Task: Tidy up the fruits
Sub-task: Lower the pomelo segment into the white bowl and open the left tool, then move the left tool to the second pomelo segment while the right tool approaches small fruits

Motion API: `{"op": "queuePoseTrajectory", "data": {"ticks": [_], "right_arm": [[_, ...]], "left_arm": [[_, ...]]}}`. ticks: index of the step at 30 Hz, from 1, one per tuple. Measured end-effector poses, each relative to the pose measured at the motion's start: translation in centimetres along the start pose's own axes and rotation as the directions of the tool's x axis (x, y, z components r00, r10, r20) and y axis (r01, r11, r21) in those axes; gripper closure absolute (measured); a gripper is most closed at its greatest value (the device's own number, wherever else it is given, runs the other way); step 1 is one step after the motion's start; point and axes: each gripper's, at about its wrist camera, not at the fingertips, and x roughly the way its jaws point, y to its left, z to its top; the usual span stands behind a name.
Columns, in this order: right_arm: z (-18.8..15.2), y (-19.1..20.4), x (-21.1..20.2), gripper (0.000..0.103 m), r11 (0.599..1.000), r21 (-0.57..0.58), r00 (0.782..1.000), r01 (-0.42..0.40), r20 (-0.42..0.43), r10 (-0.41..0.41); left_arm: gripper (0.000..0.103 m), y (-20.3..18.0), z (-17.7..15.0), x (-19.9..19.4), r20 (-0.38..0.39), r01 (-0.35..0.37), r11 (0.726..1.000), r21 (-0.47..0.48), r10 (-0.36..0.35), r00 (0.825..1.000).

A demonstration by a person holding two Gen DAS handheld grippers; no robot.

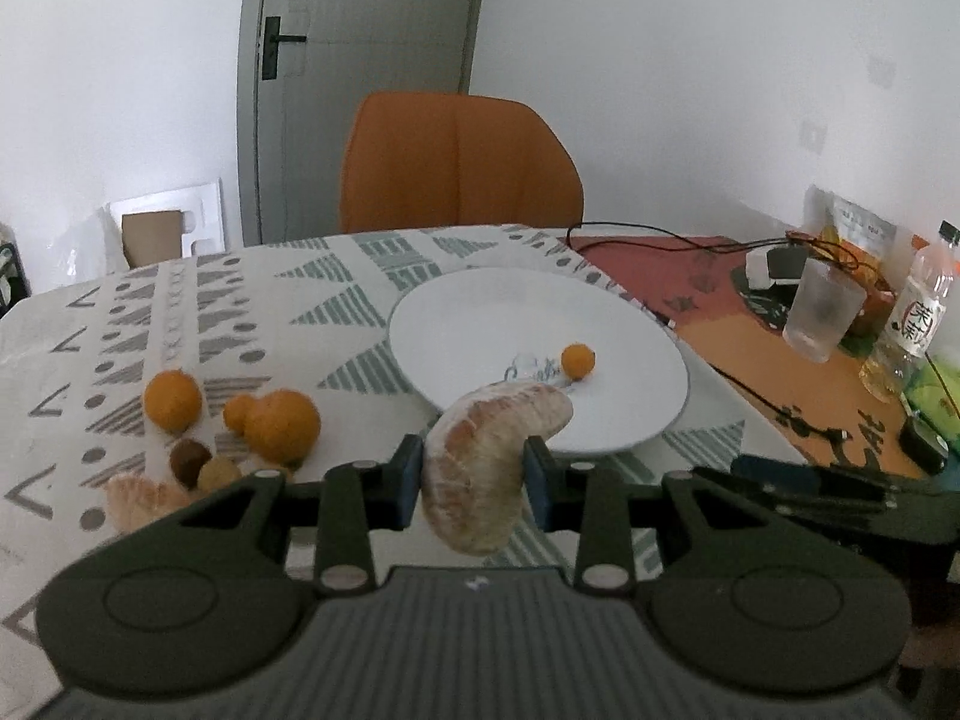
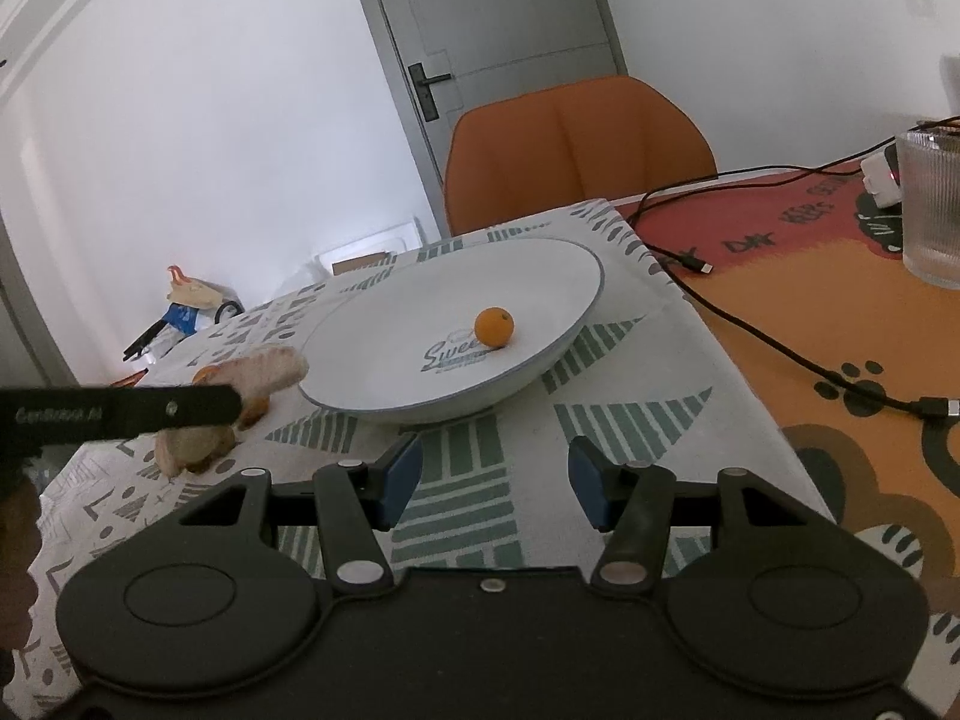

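Note:
My left gripper is shut on a peeled pomelo segment, pale and curved, held above the cloth just before the white plate. One small orange fruit lies in the plate. To the left on the cloth sit two larger oranges, a small orange, two brown round fruits and another pomelo piece. My right gripper stands open with nothing between its fingers, near the plate front rim. The held segment and the left gripper's black finger show at the left in the right wrist view.
An orange chair stands behind the table. To the right lie black cables, a ribbed glass, a plastic bottle and a snack bag on an orange patterned mat. A grey door is behind.

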Motion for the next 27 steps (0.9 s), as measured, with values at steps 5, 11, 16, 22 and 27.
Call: {"op": "queuePoseTrajectory", "data": {"ticks": [5, 11, 16, 22, 27], "right_arm": [[0.3, -0.4, 0.0, 0.048, 1.000, 0.013, 1.000, 0.003, 0.006, -0.003], [0.6, -0.7, 0.0, 0.048, 1.000, 0.025, 1.000, 0.001, 0.015, -0.002], [0.8, -0.9, 0.1, 0.048, 0.999, 0.035, 1.000, -0.003, 0.018, 0.002], [0.8, -1.0, -0.1, 0.041, 0.998, 0.056, 0.999, 0.017, 0.040, -0.019], [0.9, -0.9, -0.3, 0.029, 0.997, 0.070, 0.997, 0.025, 0.066, -0.030]], "left_arm": [[0.069, -0.5, 1.1, 1.5, 0.006, 0.009, 1.000, 0.012, -0.009, 1.000], [0.069, -1.3, 2.2, 3.7, -0.006, 0.014, 0.999, 0.029, -0.014, 1.000], [0.069, -2.1, 3.1, 5.2, -0.008, 0.023, 0.999, 0.044, -0.023, 1.000], [0.065, -3.0, 3.7, 6.1, -0.015, -0.005, 0.998, 0.056, 0.006, 1.000], [0.043, -2.3, 3.4, 5.7, -0.028, -0.023, 0.999, 0.042, 0.024, 0.999]]}}
